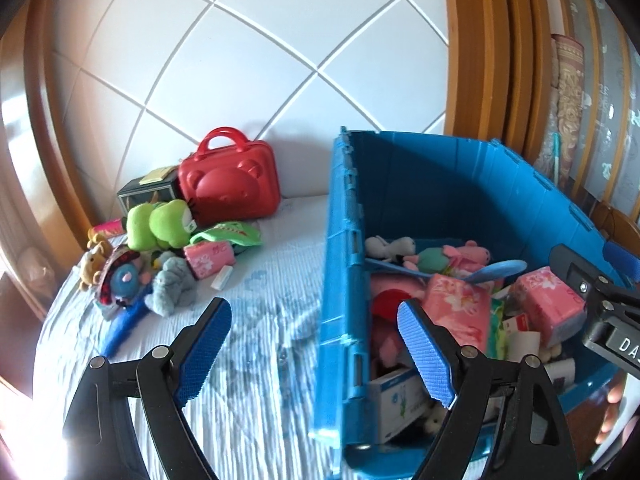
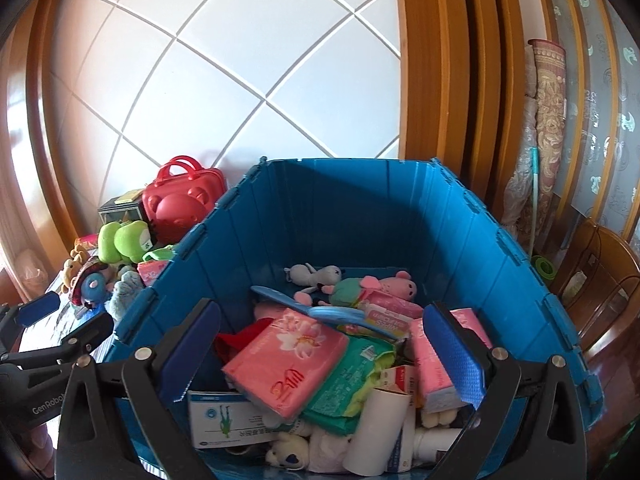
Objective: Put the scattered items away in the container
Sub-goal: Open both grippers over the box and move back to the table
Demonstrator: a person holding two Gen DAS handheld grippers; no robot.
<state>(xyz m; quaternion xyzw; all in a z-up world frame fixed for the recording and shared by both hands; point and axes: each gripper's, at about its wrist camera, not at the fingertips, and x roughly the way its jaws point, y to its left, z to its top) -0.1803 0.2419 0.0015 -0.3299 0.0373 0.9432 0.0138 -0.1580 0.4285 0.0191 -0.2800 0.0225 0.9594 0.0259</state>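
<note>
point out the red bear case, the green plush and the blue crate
red bear case (image 1: 230, 184), left wrist view, on its embossed front face
green plush (image 1: 158, 224), left wrist view, on the middle of its body
blue crate (image 2: 360, 216), right wrist view, on its far inner wall

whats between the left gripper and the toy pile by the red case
Only bare white bedspread lies between the open left gripper and the toy pile, seen in the left wrist view.

Left claw (image 1: 316, 344) and right claw (image 2: 322, 356), black plastic arms, textured blue pads (image 1: 426, 354), silver rivets, white lettering
</note>
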